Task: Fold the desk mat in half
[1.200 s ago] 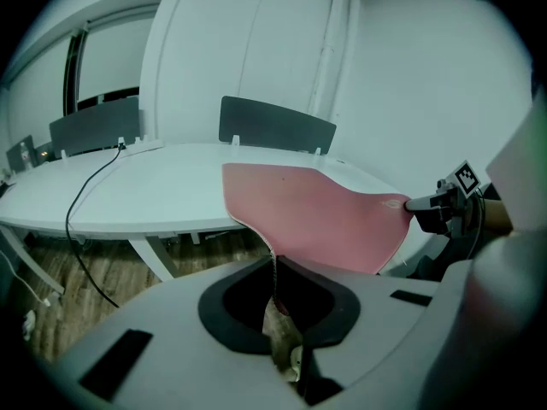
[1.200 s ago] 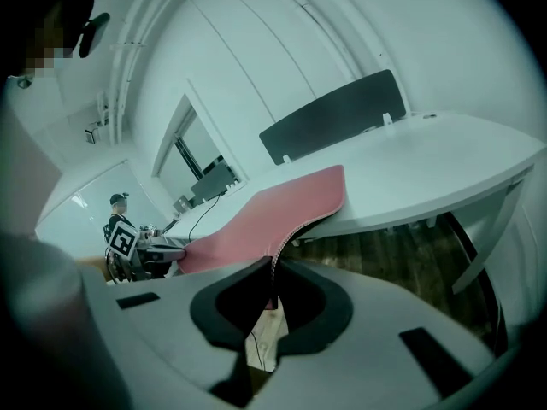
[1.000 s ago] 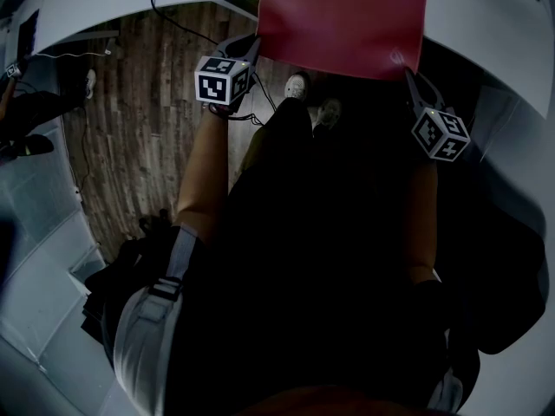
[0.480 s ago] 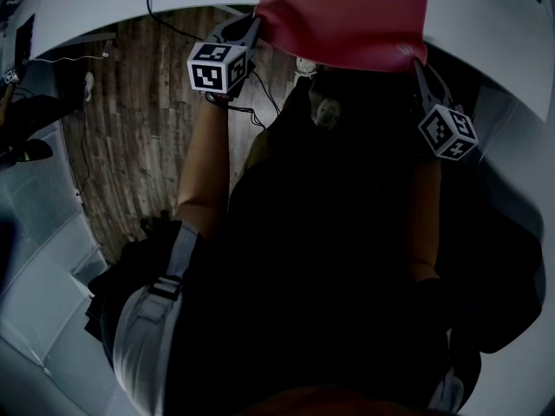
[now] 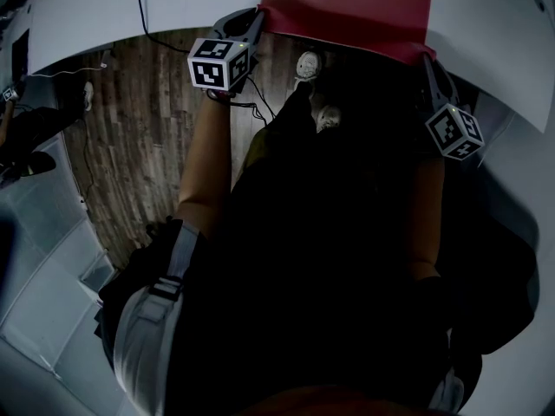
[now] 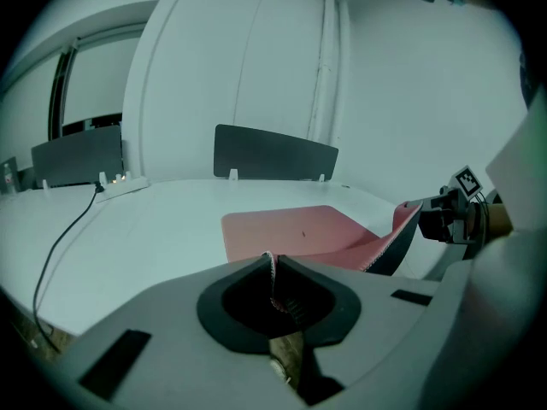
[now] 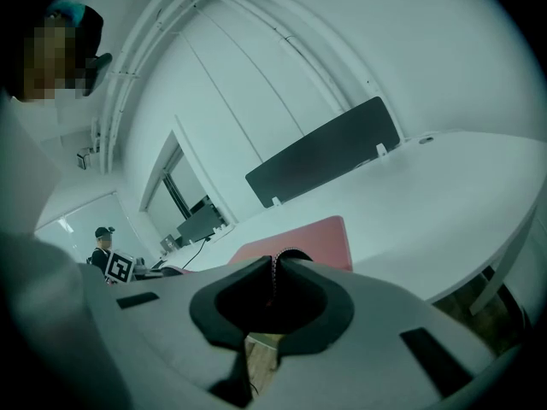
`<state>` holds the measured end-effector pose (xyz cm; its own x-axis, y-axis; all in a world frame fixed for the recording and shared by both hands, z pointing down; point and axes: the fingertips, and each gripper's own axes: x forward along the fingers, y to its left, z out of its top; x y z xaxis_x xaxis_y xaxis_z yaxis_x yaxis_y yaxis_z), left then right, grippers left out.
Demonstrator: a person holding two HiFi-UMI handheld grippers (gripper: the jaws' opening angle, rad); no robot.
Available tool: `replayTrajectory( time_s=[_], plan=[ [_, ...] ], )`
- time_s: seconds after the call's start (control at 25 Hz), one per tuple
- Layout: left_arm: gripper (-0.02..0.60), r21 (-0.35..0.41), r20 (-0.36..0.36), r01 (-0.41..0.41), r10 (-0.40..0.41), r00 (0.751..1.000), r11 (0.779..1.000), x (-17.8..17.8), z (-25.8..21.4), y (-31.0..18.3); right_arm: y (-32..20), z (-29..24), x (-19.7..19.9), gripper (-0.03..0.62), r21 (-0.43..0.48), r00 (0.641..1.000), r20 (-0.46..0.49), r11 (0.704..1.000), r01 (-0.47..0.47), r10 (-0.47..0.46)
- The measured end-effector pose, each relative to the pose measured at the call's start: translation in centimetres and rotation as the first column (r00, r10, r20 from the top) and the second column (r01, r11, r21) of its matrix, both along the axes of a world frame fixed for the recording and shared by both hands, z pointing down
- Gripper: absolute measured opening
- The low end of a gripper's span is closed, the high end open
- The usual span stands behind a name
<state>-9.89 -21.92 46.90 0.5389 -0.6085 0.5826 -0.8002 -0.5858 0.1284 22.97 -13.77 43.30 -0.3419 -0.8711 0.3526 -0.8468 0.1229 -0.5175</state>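
Head view shows the left gripper (image 5: 253, 17) and right gripper (image 5: 426, 61) at the near edge of the white worktop (image 5: 104, 11), one at each near corner of the red mat (image 5: 347, 3). The rest of the mat lies flat on the worktop. It does not show the jaws.

Left gripper view does: its jaws are nearly together, pinching the mat's stitched edge. It also shows the near edge curling up toward the right gripper, a dark divider (image 6: 273, 154) along the far edge, and a cable (image 6: 60, 246).

Right gripper view shows its jaws pinched on the mat's edge too, and a distant person (image 7: 102, 244).
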Motion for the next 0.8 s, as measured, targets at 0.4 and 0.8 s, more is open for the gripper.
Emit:
replayTrajectory(
  time_s=[0.4,0.8],
  plan=[
    [0.032,-0.050,-0.028,-0.061,0.060,0.998,0.997,1.7,1.4,-6.8,-6.7,0.4,1.6,0.043,-0.016,0.992,0.007,0.992,-0.123,0.123],
    [0.032,-0.086,-0.025,-0.133,0.131,0.991,0.987,2.5,2.8,-12.3,-12.4,1.7,3.3,0.044,-0.055,0.968,-0.026,0.967,-0.251,0.249]
  ],
)
